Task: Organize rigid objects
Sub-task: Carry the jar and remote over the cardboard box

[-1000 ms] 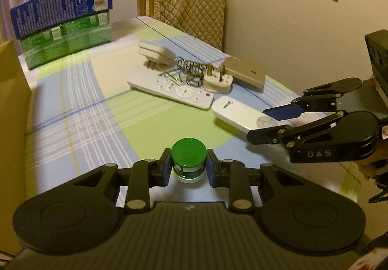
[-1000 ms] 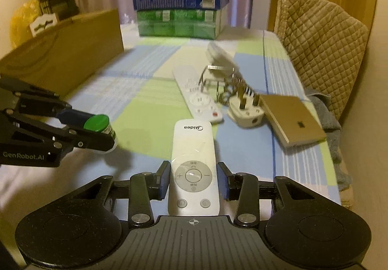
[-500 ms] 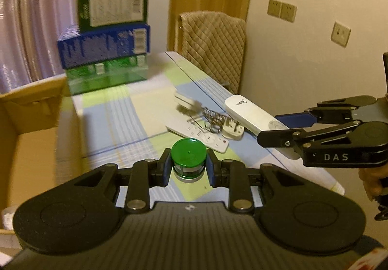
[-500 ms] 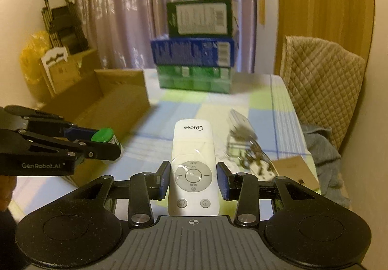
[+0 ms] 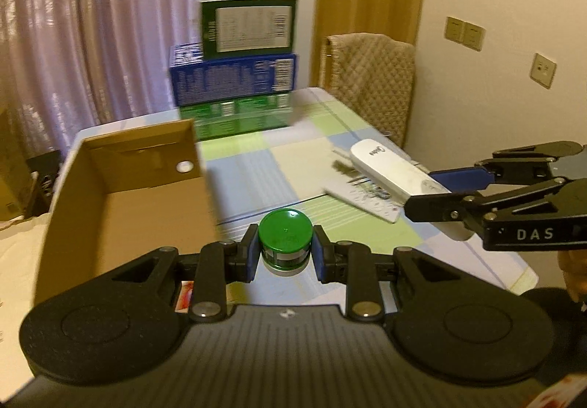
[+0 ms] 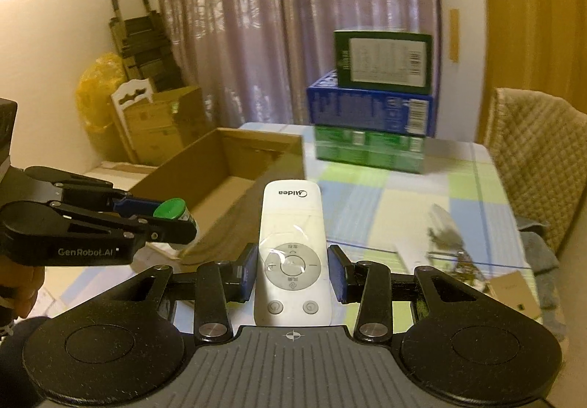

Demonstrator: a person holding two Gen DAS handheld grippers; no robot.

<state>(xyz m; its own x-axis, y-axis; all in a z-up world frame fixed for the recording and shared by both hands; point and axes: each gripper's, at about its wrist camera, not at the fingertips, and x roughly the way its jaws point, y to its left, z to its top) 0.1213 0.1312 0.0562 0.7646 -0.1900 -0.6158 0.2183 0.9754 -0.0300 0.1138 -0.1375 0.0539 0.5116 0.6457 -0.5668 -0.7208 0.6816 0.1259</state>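
Left gripper [image 5: 285,257] clamped on green-capped jar [image 5: 285,243], nearer open cardboard box [image 5: 121,195]; right gripper [image 6: 292,278] clamped on white remote [image 6: 291,254], lengthwise, further right.

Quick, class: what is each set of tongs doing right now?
Left tongs: closed on the green-capped bottle.
Right tongs: closed on the white remote.

My two handheld grippers are matte black, with blue finger pads and silver screws. My left gripper [image 6: 172,221] reads "GenRobot.AI" in white; beside it, my right gripper [image 5: 425,195] carries "DAS" lettering.
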